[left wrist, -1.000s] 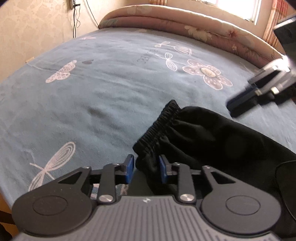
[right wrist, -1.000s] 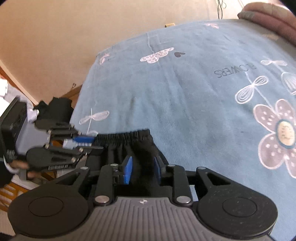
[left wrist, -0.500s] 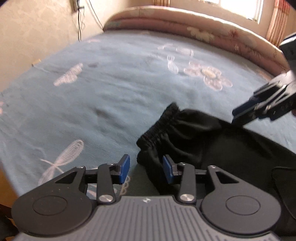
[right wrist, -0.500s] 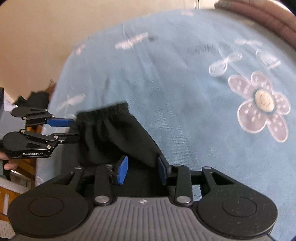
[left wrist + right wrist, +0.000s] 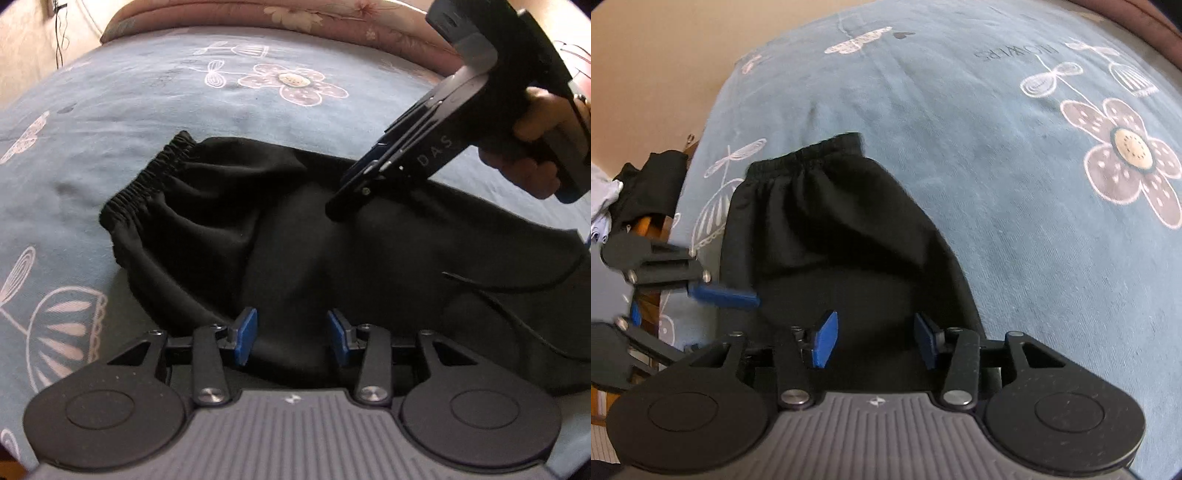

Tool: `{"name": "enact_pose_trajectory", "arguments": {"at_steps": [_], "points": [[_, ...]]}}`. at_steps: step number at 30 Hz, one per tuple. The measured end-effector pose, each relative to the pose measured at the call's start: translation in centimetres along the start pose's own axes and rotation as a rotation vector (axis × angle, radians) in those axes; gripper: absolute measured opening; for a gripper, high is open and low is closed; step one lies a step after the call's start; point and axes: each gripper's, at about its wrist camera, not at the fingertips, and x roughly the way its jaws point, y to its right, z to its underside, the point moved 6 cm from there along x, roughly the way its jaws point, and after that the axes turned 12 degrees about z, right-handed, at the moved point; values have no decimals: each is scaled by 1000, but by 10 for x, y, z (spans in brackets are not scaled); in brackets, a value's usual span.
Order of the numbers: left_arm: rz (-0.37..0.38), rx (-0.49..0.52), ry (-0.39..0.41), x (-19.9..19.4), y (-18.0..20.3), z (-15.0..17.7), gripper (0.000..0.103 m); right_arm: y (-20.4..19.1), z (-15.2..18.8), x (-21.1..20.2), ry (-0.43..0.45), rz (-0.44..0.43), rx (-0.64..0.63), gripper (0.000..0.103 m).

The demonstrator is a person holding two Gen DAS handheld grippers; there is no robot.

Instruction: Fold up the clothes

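Blue bedding (image 5: 960,155) with white flowers and dragonflies covers a big bed, and a pink quilt roll (image 5: 332,18) lies along its far edge. Black pants (image 5: 295,240) lie near the close side of the bed. Their stretchy waistband (image 5: 147,184) points to the far left in the left view.

Both grippers have moved. A second ago each one was pinching a bit of the black cloth. Since then their jaws have just been opening, and both now stand spread apart.

The left gripper (image 5: 291,334) hovers low over the middle of the pants. Black cloth shows in the gap between its blue pads (image 5: 245,334), but the pads do not squeeze it. The right gripper (image 5: 873,343) is the same: spread, with cloth under the gap and nothing pinched. In the left view you can see it coming in from the right, held by a hand (image 5: 535,147), with its tips down close to the cloth. Whether they touch it I cannot tell.

My guess is that one fold has just been laid down and let go. The pants look like a short, doubled bundle now, not long legs. Next they likely need a new grab to fold again or to be smoothed flat. More dark clothes (image 5: 650,184) sit off the bed at the left.
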Motion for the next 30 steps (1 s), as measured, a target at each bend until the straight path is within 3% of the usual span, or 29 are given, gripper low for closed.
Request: {"name": "enact_pose_trajectory", "arguments": {"at_steps": [2,4,7,8,12,16,19,23,26,28,30], "points": [[25,-27,67,-13,-2,-9,42,0,-3,-4,5,-5,10,52],[58,-37,104,-18,-4,-16,55,0,-7,-12,18,-12,24,52],[53,-29,30,-4,-10,-8,56,2,-8,-15,19,2,52,53],[19,-15,-19,3,-13,-1,55,3,-8,-17,18,10,63,53],[-32,129,-91,0,-6,13,55,14,-3,-24,25,57,101,53],[36,162,-87,-10,12,-7,55,35,9,-40,42,106,193,54],[86,231,-56,-4,47,-22,56,47,24,-61,83,122,276,58],[124,297,-137,27,95,-8,57,62,59,-99,130,138,342,58],[56,282,-273,49,107,20,58,77,103,-145,145,190,363,62],[-14,320,-272,45,119,27,58,87,146,-176,134,213,406,66],[-78,280,-301,39,128,24,58,93,189,-202,126,234,449,67]]}}
